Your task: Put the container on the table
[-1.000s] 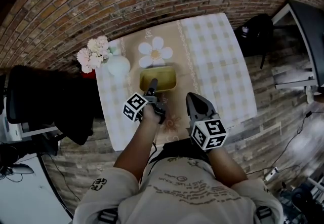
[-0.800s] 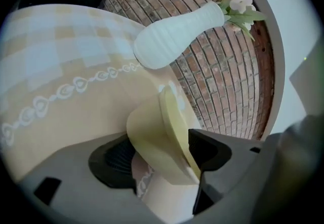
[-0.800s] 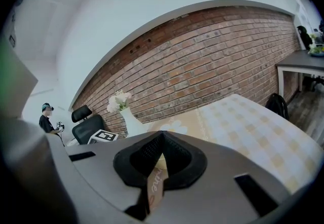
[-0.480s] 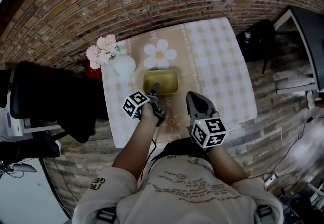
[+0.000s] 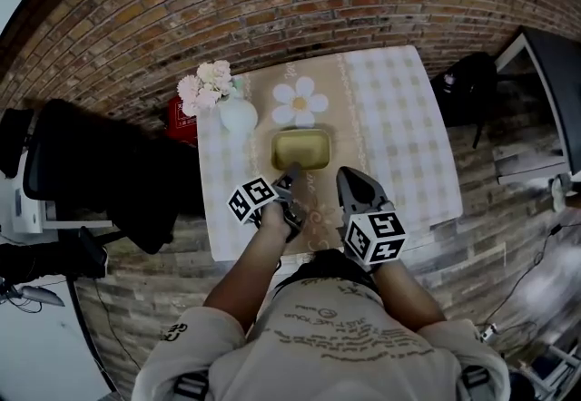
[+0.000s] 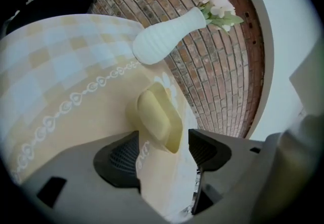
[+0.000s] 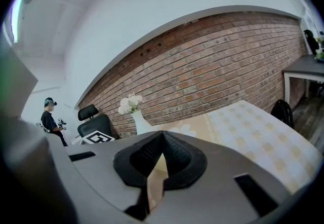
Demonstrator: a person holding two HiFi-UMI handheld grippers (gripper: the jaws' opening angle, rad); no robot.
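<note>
I see the yellow container [image 5: 300,151] sitting flat on the counter [image 5: 399,136], on the beige strip of the cloth, between the daisy print [image 5: 300,101] and my two tools. My left hand-held gripper [image 6: 163,151] has its jaws spread wide. It points at the container's near end, which shows in the gap between the pads. Neither pad presses on it, and cloth shows on both sides. The gripper sits just on my side of the container, tilted downward. My right hand-held gripper [image 7: 159,152] has its jaws pressed together with nothing in them. It hangs over the counter's near edge, just right of the left one and apart from the container. A white vase [image 5: 238,115] of flowers stands to the container's left.
</note>
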